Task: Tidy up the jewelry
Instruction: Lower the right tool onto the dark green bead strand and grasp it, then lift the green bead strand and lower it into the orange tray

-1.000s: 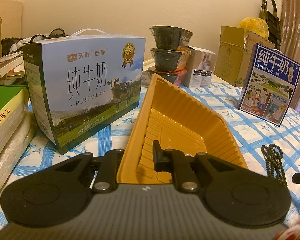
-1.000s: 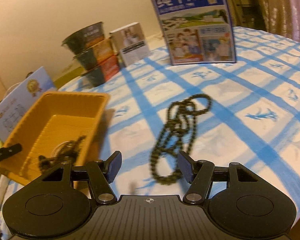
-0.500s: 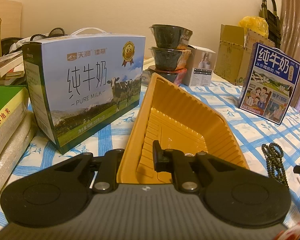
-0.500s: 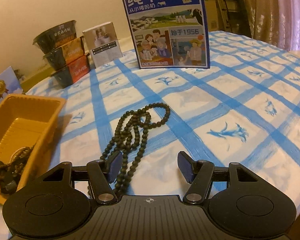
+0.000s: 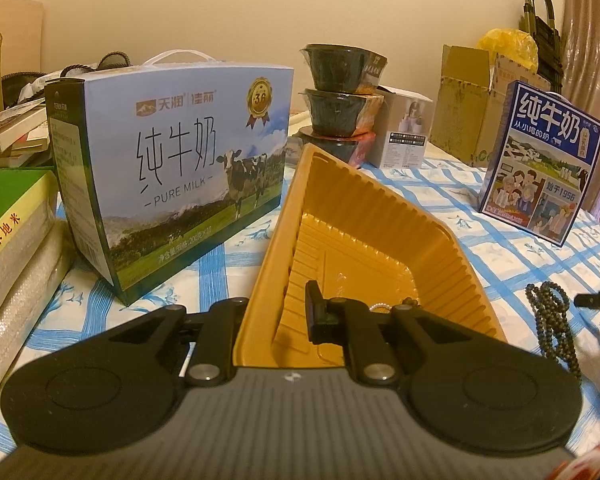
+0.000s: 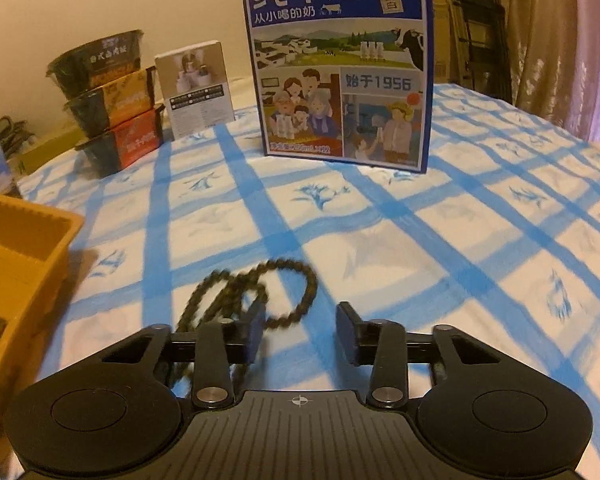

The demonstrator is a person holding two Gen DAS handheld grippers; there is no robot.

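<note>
Our left gripper pinches the near-left wall of the yellow tray, one finger outside and one inside. A little jewelry lies in the tray's near end. On the desk just right of the tray, the bead necklace lies coiled. Our right gripper hovers spread over it, the left finger above the beads.

Bead necklace right of tray
</note>
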